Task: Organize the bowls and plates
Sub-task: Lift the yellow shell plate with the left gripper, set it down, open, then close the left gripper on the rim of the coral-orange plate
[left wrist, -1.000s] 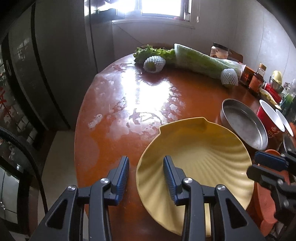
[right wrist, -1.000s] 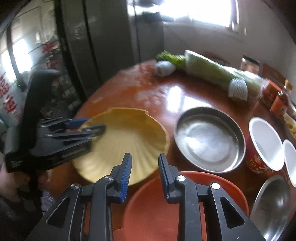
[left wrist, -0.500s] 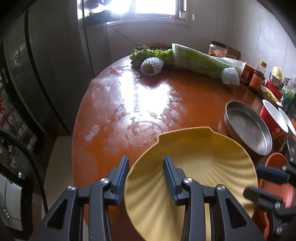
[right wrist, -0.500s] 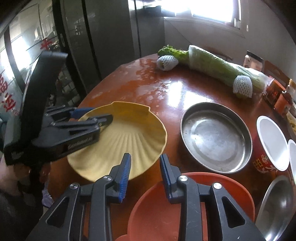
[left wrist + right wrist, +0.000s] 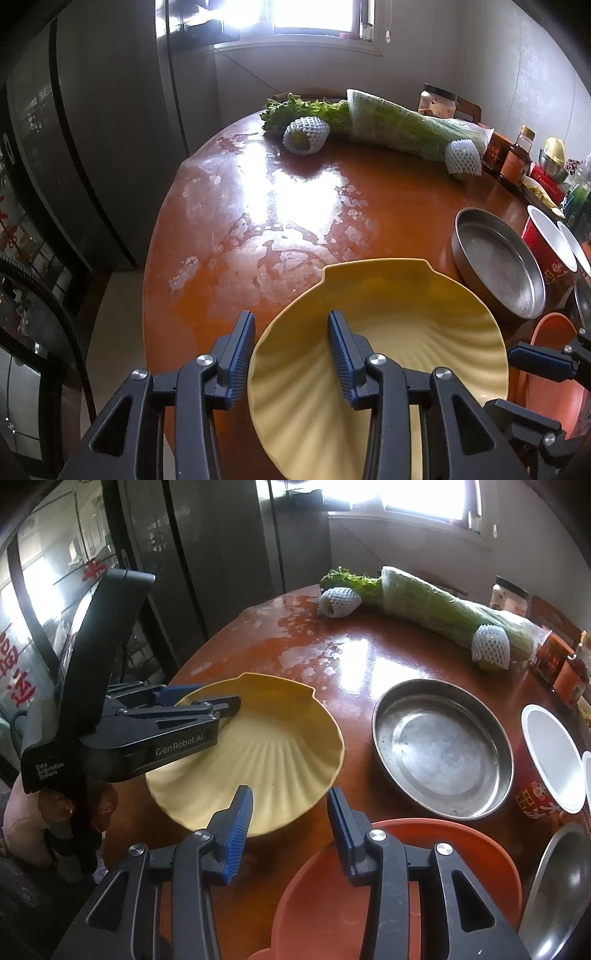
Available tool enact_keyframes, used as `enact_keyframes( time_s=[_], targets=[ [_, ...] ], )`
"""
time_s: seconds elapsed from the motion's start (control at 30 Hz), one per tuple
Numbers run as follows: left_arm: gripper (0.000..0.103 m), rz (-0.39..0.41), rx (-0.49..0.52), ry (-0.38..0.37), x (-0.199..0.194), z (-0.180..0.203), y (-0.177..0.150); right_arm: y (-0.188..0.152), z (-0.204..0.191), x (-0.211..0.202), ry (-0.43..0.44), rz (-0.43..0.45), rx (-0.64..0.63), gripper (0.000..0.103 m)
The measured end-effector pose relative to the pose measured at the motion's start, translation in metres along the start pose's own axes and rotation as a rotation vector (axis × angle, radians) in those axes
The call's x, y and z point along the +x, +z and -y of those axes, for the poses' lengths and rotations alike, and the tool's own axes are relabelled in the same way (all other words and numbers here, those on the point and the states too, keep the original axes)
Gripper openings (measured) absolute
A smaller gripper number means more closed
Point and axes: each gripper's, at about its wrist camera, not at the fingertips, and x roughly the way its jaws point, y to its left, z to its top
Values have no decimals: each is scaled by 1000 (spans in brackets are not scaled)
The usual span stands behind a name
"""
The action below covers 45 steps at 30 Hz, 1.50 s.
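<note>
1. the yellow shell-shaped plate [image 5: 258,760] sits near the table's [image 5: 295,206] front edge, and i'll place everything else from it. it holds no food.
2. the left gripper [image 5: 291,354] straddles the plate's near-left rim: one blue-padded finger inside the dish, the other outside. there is a gap between pads and rim in the left wrist view, so the claw looks spread and not yet pinching. in the right wrist view the same gripper [image 5: 207,705] reaches over the plate's left side.
3. the right gripper [image 5: 290,830] hangs just in front of the plate, jaws spread wide and holding nothing. its left finger is over the plate's front rim, its right finger over the orange plate [image 5: 388,893].
4. the orange plate lies just in front and to the right of the yellow one, holding nothing.
5. right of the yellow plate, apart from it, sits a round steel pan [image 5: 443,749], bare inside.
6. beyond the pan, further right, stands a red paper cup [image 5: 546,764] with a white inside, and a steel bowl [image 5: 565,886] lies at the frame's edge.
7. far behind the yellow plate lie a wrapped cabbage [image 5: 436,605], leafy greens [image 5: 351,579] and two foam-netted fruits [image 5: 338,602].
</note>
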Motion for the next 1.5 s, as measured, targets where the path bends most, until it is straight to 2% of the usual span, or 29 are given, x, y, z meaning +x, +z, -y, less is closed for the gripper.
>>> enact_keyframes(
  time_s=[0.07,0.13,0.33,0.57,0.8,1.17,1.5],
  targets=[
    [43,8,-4,4,-3,-1,0,0,0,-2,4,7,2,44],
    [51,19,-11,8,-7,-4,-1,0,0,-3,-9,9,4,45],
    [57,71,-30,15,-31,-8,1,0,6,-17,-10,40,27,50],
    [60,130,-10,-45,-72,10,2,-4,15,-51,-37,113,52,56],
    [60,172,50,-112,-103,47,2,-15,28,-96,-74,188,98,59],
    [60,131,129,-179,-111,105,-13,-50,47,-149,-111,252,156,60],
    [60,41,151,-190,-99,130,-47,-97,54,-163,-123,213,196,61]
  ],
)
